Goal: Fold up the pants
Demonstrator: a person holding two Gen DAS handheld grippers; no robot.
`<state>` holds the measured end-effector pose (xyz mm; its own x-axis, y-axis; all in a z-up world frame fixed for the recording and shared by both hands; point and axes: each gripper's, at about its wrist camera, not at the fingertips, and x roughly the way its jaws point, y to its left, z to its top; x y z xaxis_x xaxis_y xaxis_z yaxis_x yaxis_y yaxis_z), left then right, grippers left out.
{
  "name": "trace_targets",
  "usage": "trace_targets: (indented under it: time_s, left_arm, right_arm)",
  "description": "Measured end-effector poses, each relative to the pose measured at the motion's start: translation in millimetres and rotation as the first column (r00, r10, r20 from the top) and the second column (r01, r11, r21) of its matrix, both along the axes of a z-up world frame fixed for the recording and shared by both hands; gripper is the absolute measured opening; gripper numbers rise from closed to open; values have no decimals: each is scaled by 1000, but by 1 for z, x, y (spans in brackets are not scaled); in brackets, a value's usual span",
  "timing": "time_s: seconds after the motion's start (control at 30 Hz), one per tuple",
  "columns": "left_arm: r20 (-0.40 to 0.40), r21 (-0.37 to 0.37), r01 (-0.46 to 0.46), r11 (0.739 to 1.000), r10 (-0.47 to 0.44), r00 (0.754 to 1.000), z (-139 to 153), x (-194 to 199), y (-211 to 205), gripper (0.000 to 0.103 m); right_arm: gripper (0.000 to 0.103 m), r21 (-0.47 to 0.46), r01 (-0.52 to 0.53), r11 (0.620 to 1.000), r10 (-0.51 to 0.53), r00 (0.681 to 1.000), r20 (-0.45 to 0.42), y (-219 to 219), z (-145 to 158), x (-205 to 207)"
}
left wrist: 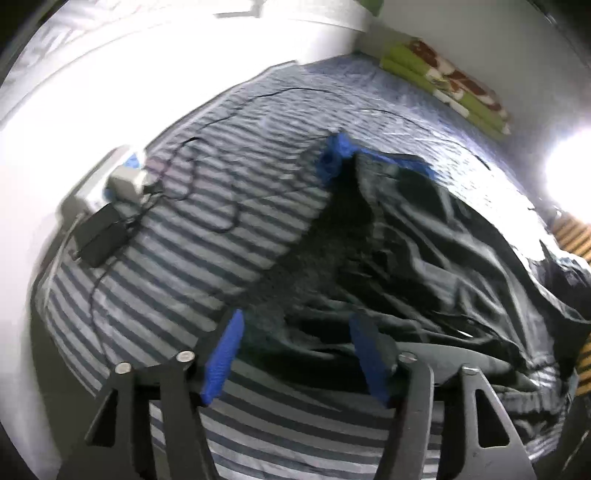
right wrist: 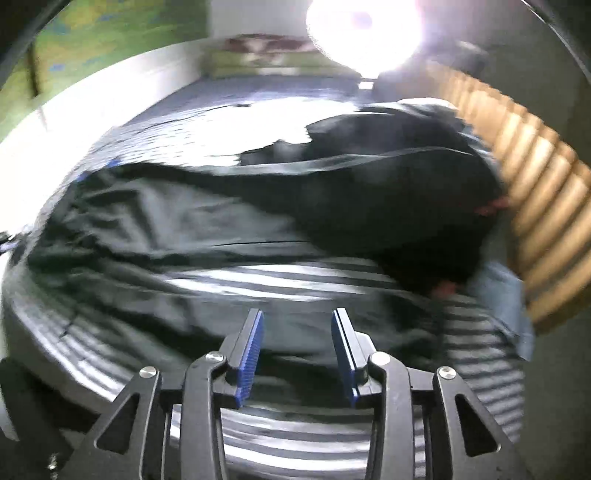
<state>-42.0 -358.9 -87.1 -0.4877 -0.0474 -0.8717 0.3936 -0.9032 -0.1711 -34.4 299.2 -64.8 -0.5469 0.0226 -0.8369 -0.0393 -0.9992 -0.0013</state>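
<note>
Dark pants (left wrist: 417,251) with blue trim at the far end lie crumpled on a grey striped bedsheet (left wrist: 192,236). My left gripper (left wrist: 295,325) is open above the near edge of the fabric, its blue pads (left wrist: 223,362) apart with nothing between them. In the right wrist view the same pants (right wrist: 229,221) stretch across the bed, blurred by motion. My right gripper (right wrist: 297,321) hovers open over the near leg, with its blue pads (right wrist: 251,358) spread and holding nothing.
A black power brick (left wrist: 99,236), a white adapter (left wrist: 127,181) and thin cables (left wrist: 221,122) lie on the bed's left side. Folded green patterned bedding (left wrist: 454,81) rests at the far end by the wall. A wooden slatted rail (right wrist: 539,192) borders the right side. A bright lamp (right wrist: 365,26) glares.
</note>
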Motion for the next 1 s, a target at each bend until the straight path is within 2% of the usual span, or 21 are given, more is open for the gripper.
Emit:
trace_targets:
  time_s: [0.1, 0.2, 0.3, 0.4, 0.47, 0.5, 0.53, 0.67, 0.7, 0.73, 0.77, 0.9, 1.0]
  left_arm:
    - [30, 33, -42, 999, 41, 999, -18, 5, -25, 70]
    - [70, 71, -67, 995, 62, 996, -39, 5, -44, 73]
    - [94, 127, -86, 988, 75, 993, -59, 2, -53, 73]
    - [102, 125, -69, 990, 57, 993, -71, -5, -50, 72]
    - [100, 119, -69, 991, 57, 993, -75, -8, -48, 68]
    - [96, 126, -65, 990, 53, 994, -76, -9, -47, 57]
    - [100, 123, -68, 990, 56, 993, -77, -10, -46, 51]
    - [88, 100, -68, 993, 59, 994, -75, -11, -43, 41]
    - [80, 102, -67, 992, 59, 995, -72, -10, -43, 37]
    - [73, 105, -67, 992, 60, 996, -69, -9, -45, 33]
    - [64, 108, -68, 992, 62, 996, -65, -7, -45, 31]
    - [10, 123, -70, 990, 69, 998, -45, -1, -45, 21]
    - [-9, 112, -54, 992, 55, 998, -29, 1, -40, 19]
  right_arm:
    - [38, -12, -107, 994, 107, 994, 18, -45, -14, -23]
    - [42, -10, -234, 972, 234, 971, 37, -96, -30, -49]
    - [43, 4, -385, 923, 384, 920, 78, -157, -52, -80]
    - [43, 23, -492, 871, 486, 867, 111, -201, -69, -99]
    - [44, 22, -545, 838, 538, 832, 133, -219, -78, -107]
    - [44, 25, -571, 821, 562, 814, 146, -228, -83, -110]
    - [44, 31, -594, 804, 583, 797, 161, -237, -89, -113]
    - [43, 20, -636, 771, 619, 757, 209, -255, -107, -121]
    - [34, 9, -643, 766, 626, 750, 214, -257, -108, -119]
    - [16, 4, -655, 756, 639, 739, 213, -259, -107, -114]
    - [9, 2, -662, 750, 646, 732, 217, -259, -106, -111]
    - [2, -8, -667, 745, 656, 731, 186, -255, -93, -88]
    - [2, -27, -673, 739, 668, 727, 159, -252, -82, -70]
